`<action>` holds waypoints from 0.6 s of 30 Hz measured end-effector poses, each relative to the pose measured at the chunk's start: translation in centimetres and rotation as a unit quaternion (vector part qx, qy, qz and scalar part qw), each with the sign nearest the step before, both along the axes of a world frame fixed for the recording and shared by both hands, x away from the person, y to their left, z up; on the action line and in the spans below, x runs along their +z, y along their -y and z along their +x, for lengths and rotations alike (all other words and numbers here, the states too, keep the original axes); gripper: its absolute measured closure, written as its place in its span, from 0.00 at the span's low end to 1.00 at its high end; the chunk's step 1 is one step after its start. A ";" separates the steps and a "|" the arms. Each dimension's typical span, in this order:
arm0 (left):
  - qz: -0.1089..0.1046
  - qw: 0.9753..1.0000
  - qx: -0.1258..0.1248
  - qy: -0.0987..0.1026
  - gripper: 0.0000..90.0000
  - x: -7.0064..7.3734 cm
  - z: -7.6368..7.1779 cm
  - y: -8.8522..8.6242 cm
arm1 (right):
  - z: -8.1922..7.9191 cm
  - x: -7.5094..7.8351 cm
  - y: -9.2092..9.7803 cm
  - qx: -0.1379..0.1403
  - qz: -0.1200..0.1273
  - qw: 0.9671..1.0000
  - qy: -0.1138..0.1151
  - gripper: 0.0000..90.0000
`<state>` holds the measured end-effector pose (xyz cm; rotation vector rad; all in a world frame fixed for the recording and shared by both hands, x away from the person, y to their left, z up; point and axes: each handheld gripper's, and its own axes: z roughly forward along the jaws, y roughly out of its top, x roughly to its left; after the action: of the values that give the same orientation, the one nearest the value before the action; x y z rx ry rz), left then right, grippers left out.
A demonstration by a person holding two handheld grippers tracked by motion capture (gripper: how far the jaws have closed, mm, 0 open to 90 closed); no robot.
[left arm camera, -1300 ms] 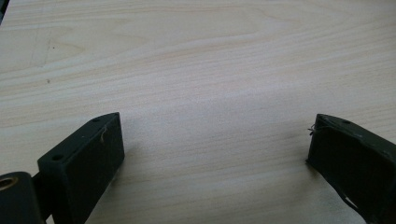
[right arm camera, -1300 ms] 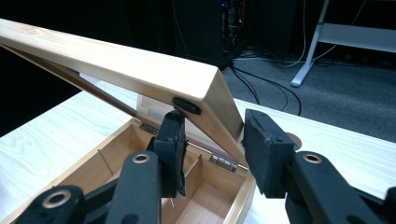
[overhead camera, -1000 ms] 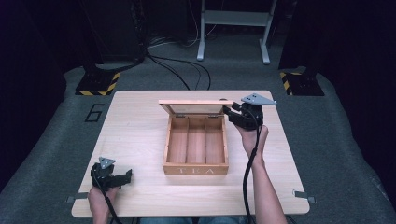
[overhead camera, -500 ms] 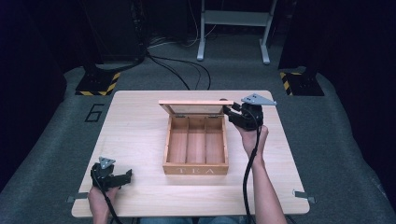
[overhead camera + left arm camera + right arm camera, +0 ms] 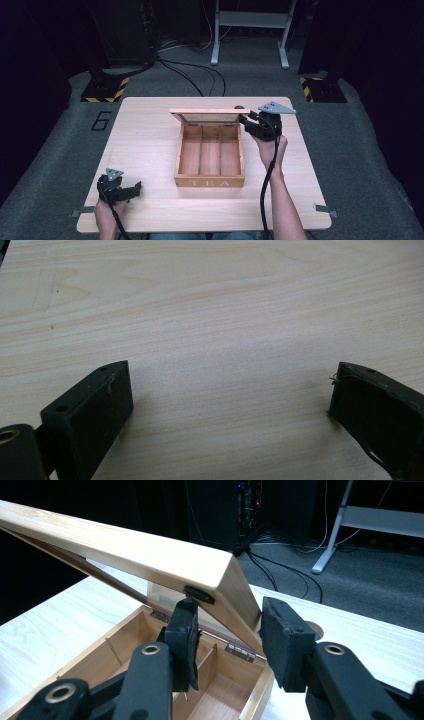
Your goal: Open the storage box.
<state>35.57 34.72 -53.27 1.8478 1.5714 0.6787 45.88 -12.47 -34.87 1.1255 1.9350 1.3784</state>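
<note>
- the box (image 5: 210, 155) sits mid-table (image 5: 150, 140), "tea" front facing the person, three bare compartments inside.
- its lid (image 5: 209, 112) stands raised at the far edge, hinged at the back and tilted.
- right claw (image 5: 245, 120) is at the lid's right end; in the right gripper view its jaws stand apart astride the lid's side edge (image 5: 235, 597), one inside over the compartments, one outside, neither clearly pressing.
- left claw (image 5: 134, 187) rests near the table's near-left corner, well apart from the box, jaws wide apart over bare wood (image 5: 225, 340).
- free table lies left and right of the box.
</note>
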 end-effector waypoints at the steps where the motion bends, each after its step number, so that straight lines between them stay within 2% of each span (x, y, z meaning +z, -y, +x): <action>1: 0.000 1.000 0.000 0.000 0.04 0.0 0.0 0.0 | -0.1 0.0 0.0 0.000 0.001 1.000 -0.001 0.66; 18: 0.007 1.000 -0.006 -0.003 0.04 0.1 0.0 -0.1 | -2.0 -1.4 0.1 0.009 -0.014 1.000 0.000 0.64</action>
<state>35.55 34.83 -53.21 1.8692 1.5635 0.6803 43.91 -12.54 -36.28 1.0973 1.9623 1.3570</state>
